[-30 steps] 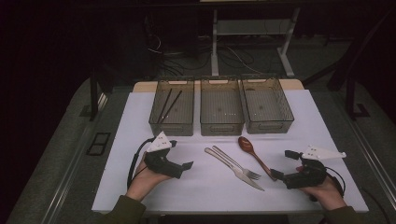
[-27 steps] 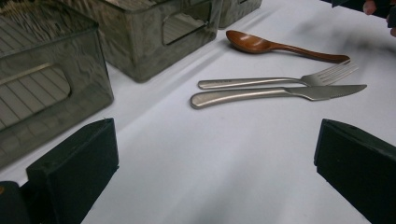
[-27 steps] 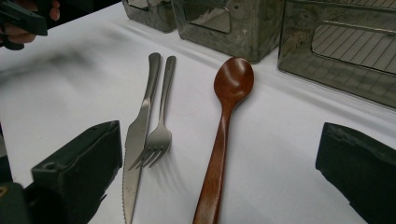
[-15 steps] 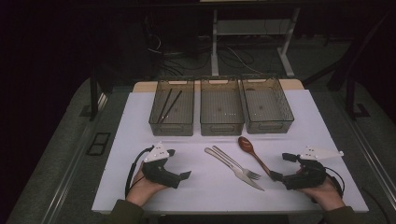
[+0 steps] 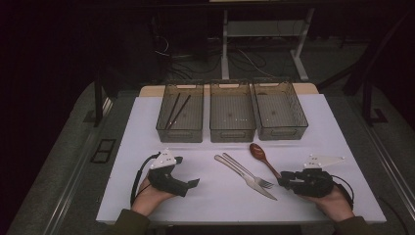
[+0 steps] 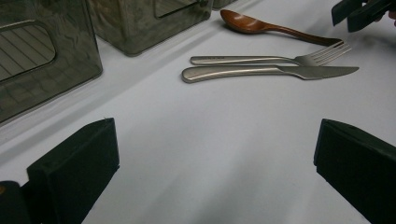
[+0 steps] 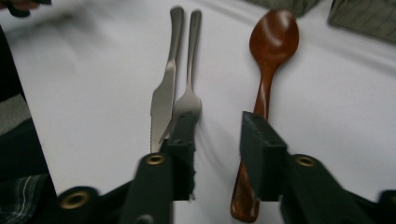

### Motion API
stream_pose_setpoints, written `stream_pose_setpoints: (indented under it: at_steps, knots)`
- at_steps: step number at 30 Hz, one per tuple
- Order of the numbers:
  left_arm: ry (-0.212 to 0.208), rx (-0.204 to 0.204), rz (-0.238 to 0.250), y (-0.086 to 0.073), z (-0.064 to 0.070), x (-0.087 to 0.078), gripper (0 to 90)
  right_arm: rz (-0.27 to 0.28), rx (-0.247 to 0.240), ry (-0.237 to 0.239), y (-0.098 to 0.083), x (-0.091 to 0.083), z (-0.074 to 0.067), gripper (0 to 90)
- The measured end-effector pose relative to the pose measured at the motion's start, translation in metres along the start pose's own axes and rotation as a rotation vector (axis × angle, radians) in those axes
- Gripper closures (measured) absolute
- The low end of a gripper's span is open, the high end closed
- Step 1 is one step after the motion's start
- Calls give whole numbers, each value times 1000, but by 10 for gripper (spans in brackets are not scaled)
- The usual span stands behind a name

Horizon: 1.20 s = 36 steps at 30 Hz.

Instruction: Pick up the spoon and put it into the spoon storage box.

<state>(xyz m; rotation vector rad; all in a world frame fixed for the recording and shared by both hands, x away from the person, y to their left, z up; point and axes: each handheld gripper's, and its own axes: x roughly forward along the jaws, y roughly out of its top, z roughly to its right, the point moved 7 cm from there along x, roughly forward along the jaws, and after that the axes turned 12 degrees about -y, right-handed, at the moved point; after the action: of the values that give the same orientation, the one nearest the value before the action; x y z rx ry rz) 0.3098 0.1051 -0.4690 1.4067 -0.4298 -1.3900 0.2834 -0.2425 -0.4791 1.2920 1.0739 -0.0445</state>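
The right tool point(image 7: 217, 154), jaws just narrowed yet gripping nothing, is aimed between fork point(image 7: 189, 100) and wooden spoon point(image 7: 268, 70) near the desk's front edge; it is best recentred over the spoon handle before being closed. The left tool point(image 6: 210, 163) is held wide open

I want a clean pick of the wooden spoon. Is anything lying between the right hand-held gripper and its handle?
Nothing visible does. The right hand-held gripper has just been closing, with bare white table in the gap between its jaws. The wooden spoon has its handle passing under the right-hand jaw, and the fork lies close by the other jaw, so it may get nudged.
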Motion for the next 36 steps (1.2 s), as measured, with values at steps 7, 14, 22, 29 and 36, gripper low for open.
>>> stream_pose_setpoints:
  at_steps: [7,14,22,29,36]
  knots:
    - [-2,14,5,0,1,1,0,-72,-7,-4,-6,7,-1,880]
    - [-15,19,-5,-2,1,3,0,-114,-43,-11,-13,11,-2,886]
    - [-23,28,-17,-3,3,5,0,-130,-64,-35,-16,11,2,886]
    - [-22,25,-8,-2,3,4,0,-137,-70,-69,-16,9,10,886]
    - [-24,24,-6,-1,3,3,0,-150,-71,-103,-15,11,21,887]
